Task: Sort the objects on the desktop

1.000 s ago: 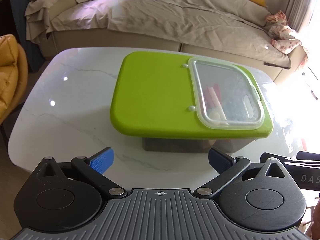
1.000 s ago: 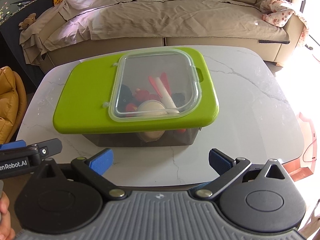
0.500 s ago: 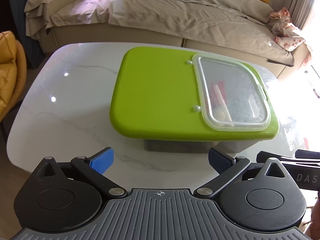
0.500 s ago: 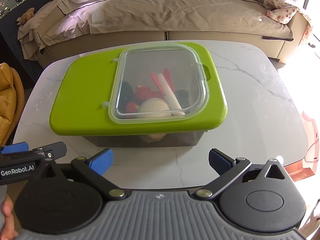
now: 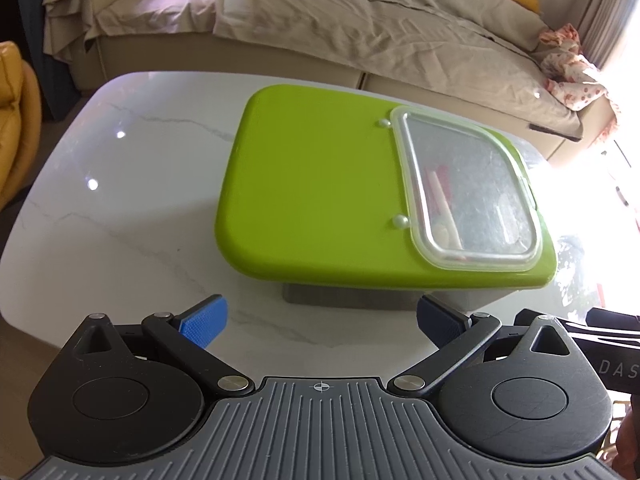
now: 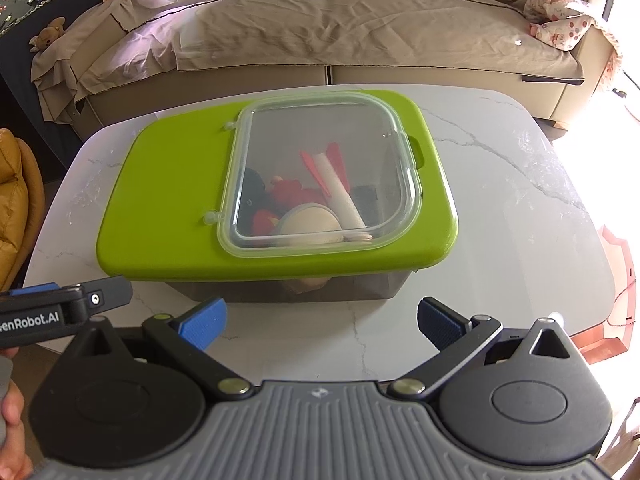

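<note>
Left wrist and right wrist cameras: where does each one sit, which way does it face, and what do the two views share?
Left wrist: sits on the left claw, looking forward over the table at the green lid, from the box's left; its own open blue fingers show, with the other claw's body at right.
Right wrist: sits on the right claw, facing the clear hatch head-on; open fingers, the left claw's body and a hand at left.
Shared: the lidded box, marble table and covered sofa.
</note>
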The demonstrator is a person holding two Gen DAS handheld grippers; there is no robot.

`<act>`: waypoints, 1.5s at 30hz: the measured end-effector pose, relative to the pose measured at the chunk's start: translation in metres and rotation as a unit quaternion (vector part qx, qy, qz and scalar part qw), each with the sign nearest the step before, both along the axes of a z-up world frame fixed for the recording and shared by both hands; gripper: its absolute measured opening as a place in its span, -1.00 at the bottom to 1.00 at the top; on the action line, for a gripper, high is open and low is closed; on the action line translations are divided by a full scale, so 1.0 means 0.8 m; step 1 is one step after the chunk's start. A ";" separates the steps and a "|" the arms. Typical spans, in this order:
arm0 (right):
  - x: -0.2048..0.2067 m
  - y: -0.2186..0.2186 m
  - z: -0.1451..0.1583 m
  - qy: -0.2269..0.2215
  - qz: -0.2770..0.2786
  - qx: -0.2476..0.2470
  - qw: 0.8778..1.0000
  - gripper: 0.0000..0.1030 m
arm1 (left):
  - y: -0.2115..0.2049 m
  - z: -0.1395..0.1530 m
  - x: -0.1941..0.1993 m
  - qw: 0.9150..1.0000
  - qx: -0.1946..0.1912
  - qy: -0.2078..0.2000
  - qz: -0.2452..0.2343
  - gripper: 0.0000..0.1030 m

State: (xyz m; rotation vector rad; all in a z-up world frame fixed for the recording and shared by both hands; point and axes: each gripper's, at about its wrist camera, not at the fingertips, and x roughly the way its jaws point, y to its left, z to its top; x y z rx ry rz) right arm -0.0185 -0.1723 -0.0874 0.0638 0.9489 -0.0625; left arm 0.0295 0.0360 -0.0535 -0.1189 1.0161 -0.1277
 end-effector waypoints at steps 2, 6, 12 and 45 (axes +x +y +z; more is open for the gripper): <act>0.000 0.003 -0.002 0.001 0.001 0.001 1.000 1.00 | 0.001 -0.005 -0.002 1.000 -0.001 0.003 -0.001 1.00; -0.004 0.008 -0.006 0.000 0.003 0.003 1.000 1.00 | 0.001 -0.009 -0.009 1.000 -0.006 0.003 -0.006 1.00; -0.015 0.014 -0.007 -0.004 0.005 0.002 1.000 1.00 | -0.002 0.001 -0.017 1.000 0.018 -0.019 -0.008 1.00; -0.025 0.003 -0.003 -0.011 -0.003 0.005 1.000 1.00 | -0.010 0.005 -0.014 1.000 -0.001 -0.013 -0.016 1.00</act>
